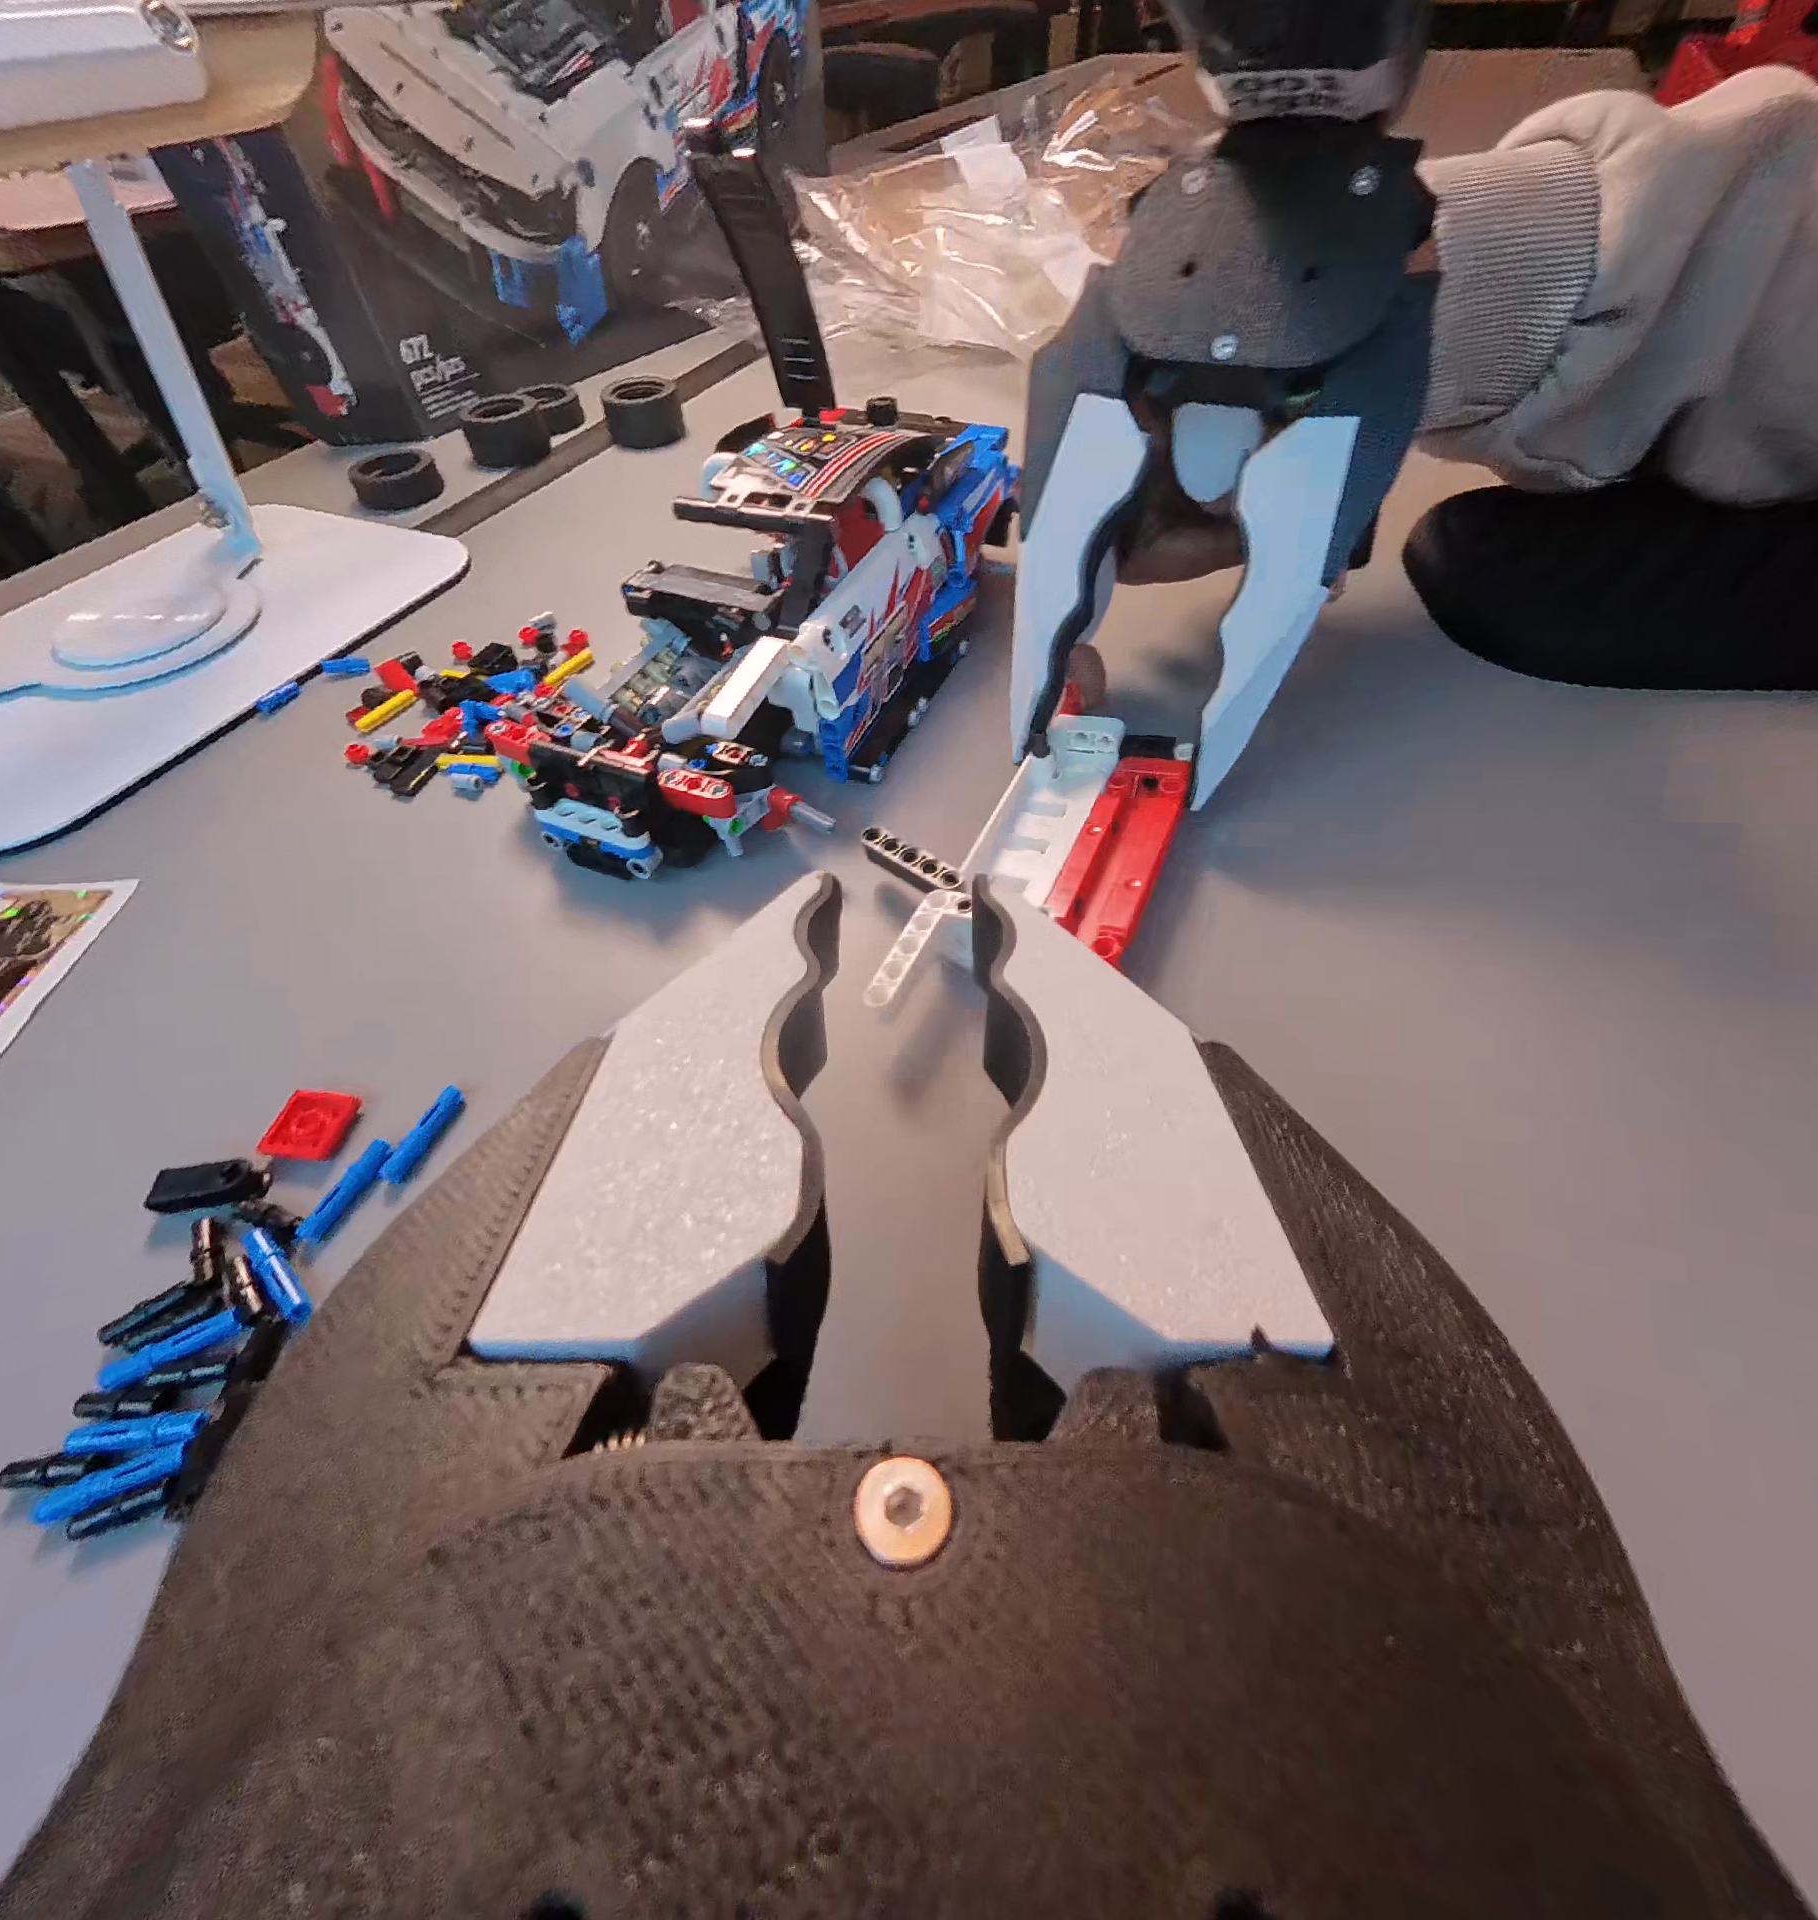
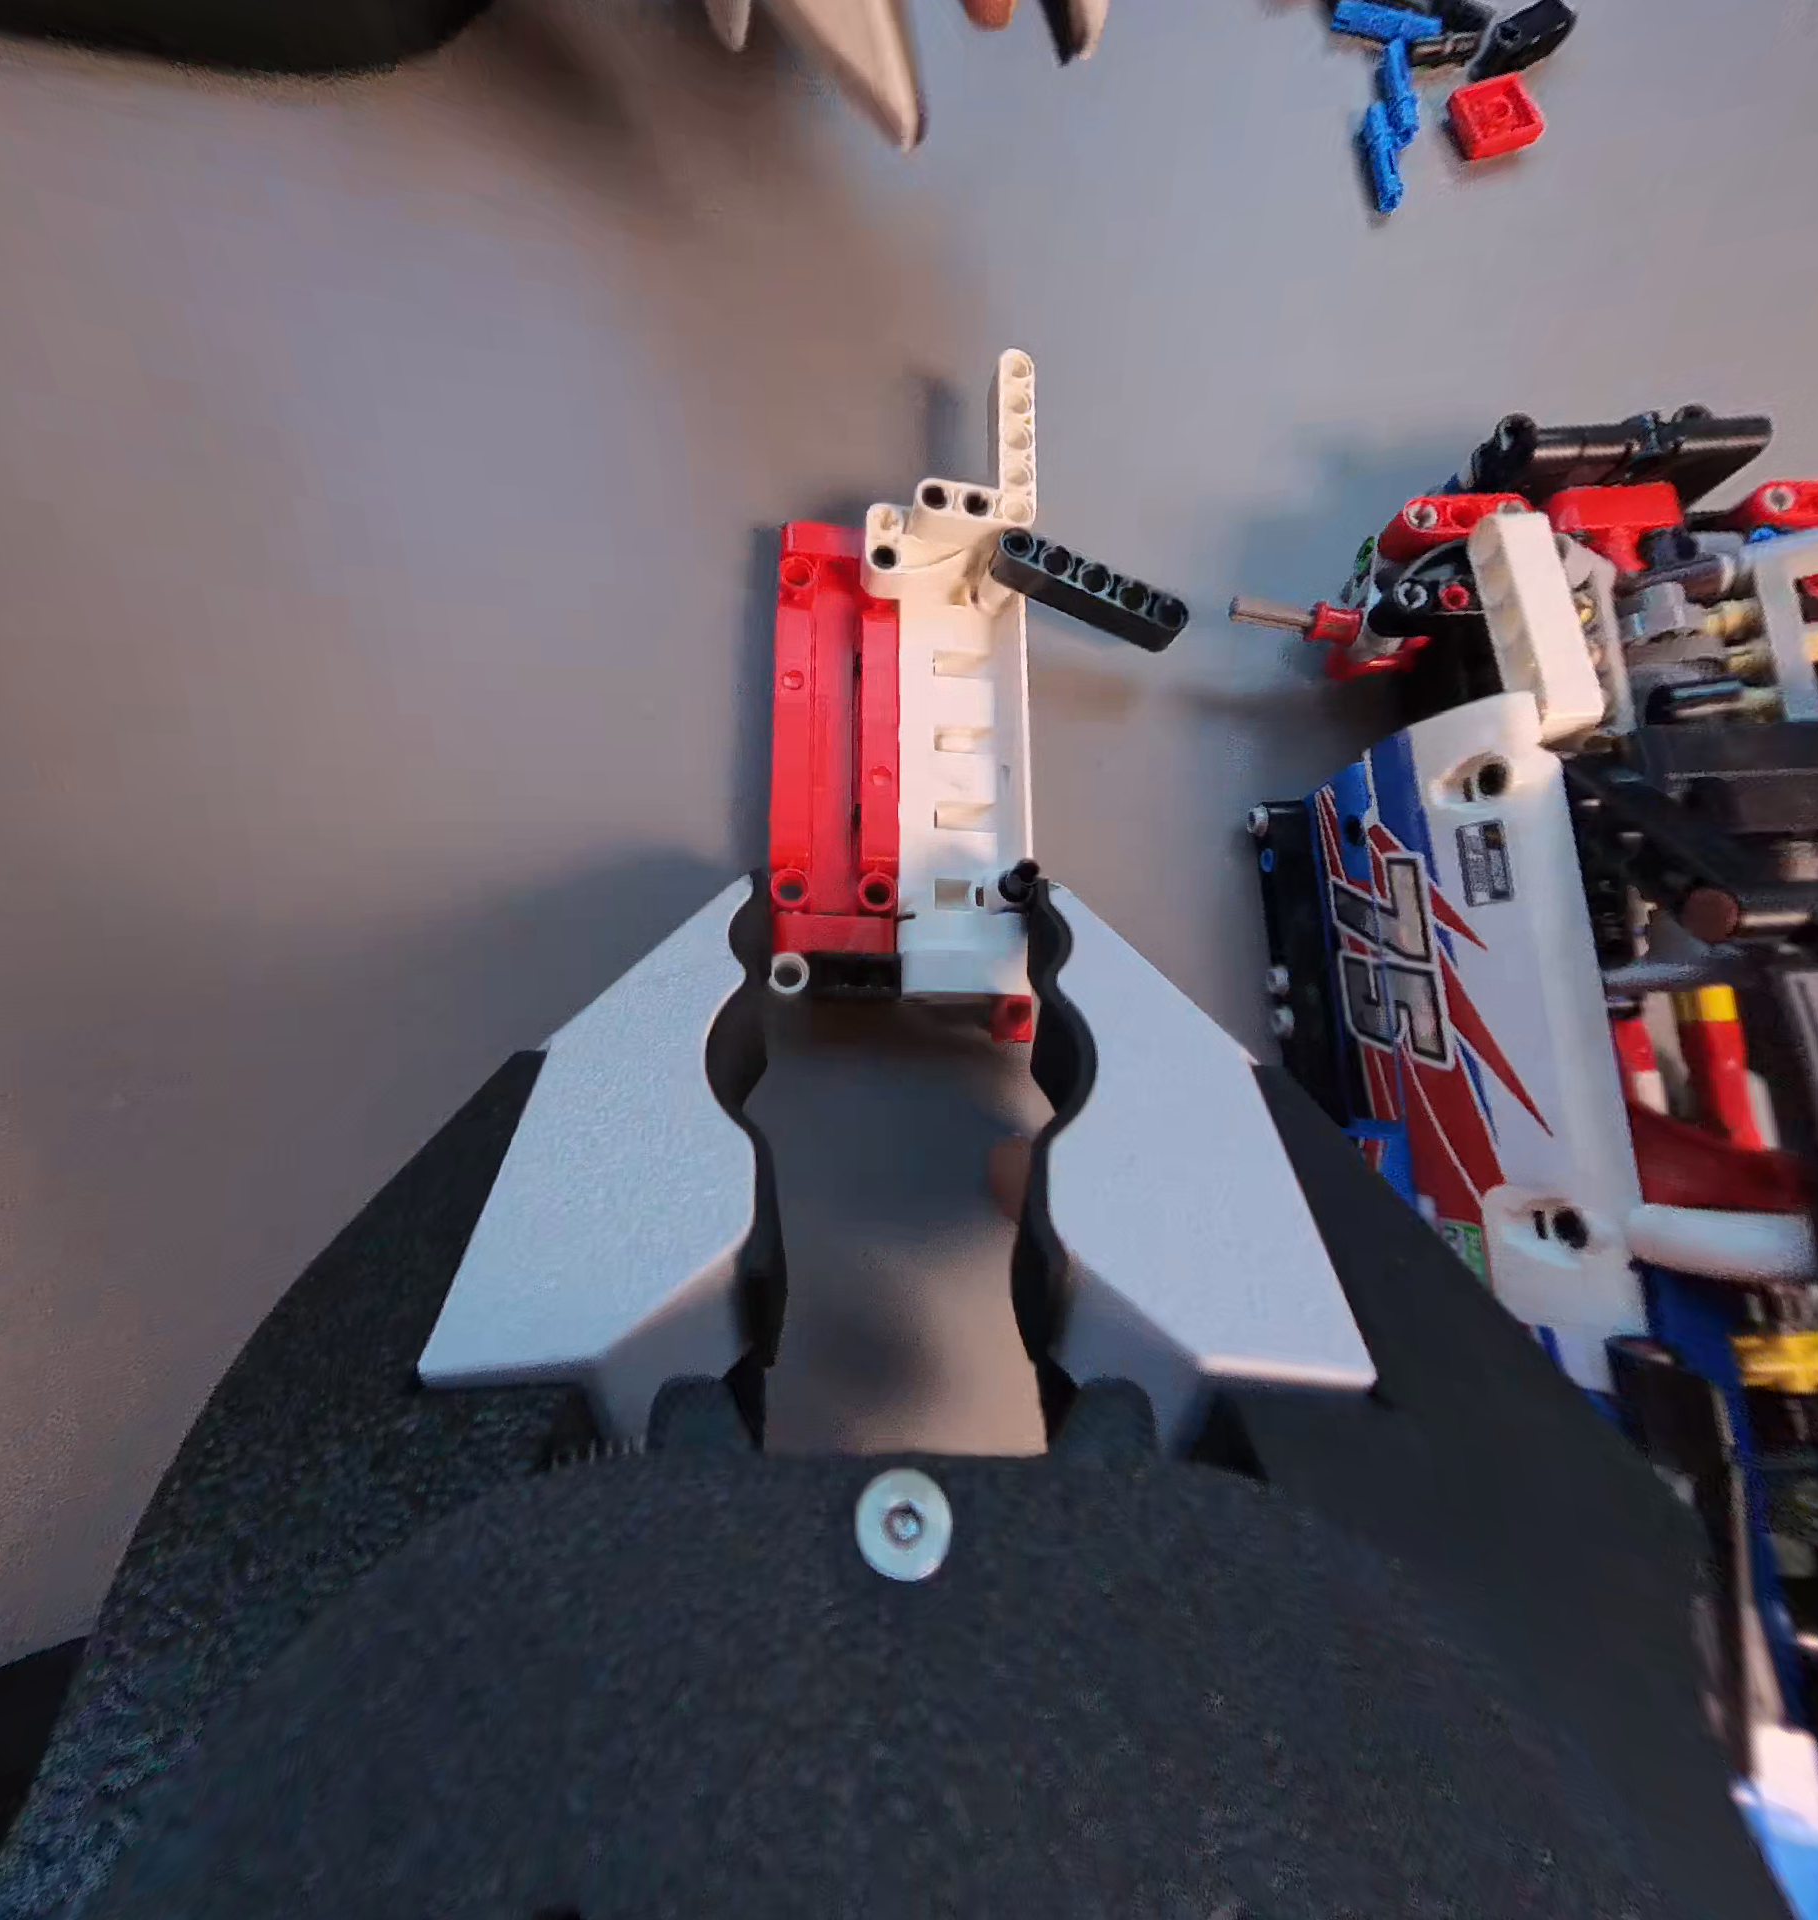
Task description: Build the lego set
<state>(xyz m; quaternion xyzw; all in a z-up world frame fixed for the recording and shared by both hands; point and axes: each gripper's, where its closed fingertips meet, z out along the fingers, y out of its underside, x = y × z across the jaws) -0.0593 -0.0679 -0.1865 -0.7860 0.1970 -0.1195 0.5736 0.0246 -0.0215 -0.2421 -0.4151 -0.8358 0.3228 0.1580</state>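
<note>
A red and white sub-assembly lies on the grey table, with a black beam and a white beam sticking out of its far end. My right gripper is shut on its near end, one finger on each side. In the left wrist view it holds the far end of the sub-assembly. My left gripper is open and empty, with the white beam showing between its tips. The partly built car stands to the left.
Loose parts lie by the car's front. Blue and black pins and a red tile lie at near left. Several tyres, the set's box, a lamp base, plastic bags and a sticker sheet ring the table.
</note>
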